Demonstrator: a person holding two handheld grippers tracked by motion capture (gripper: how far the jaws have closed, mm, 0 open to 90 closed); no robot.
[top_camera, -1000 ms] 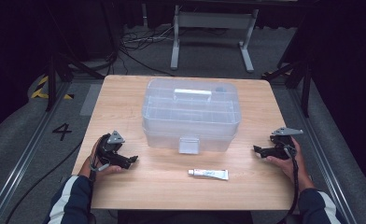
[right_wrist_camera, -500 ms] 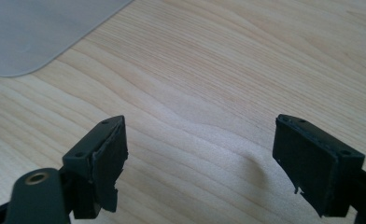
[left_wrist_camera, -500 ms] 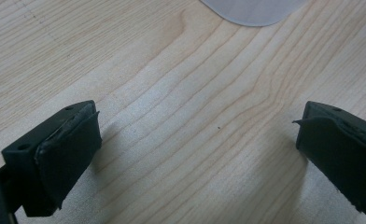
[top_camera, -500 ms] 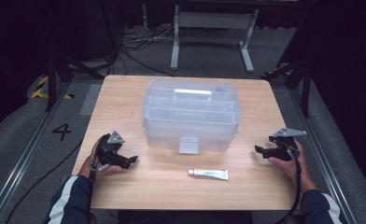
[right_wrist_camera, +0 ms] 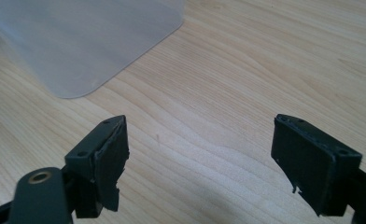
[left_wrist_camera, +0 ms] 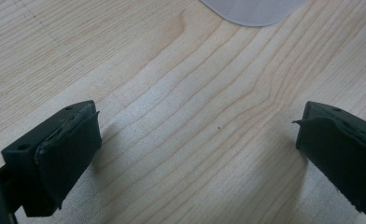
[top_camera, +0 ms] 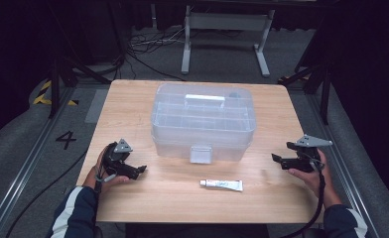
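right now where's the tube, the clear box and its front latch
tube [top_camera: 222,185], high view, middle of its white body
clear box [top_camera: 202,106], high view, its lid just below the white handle
front latch [top_camera: 201,153], high view, centre of the flap on the near wall

A large dark numeral "4" [top_camera: 65,140] is marked on the grey floor [top_camera: 29,144] just left of the wooden table. The small white tube [top_camera: 222,185] on the table carries printing too small to read.
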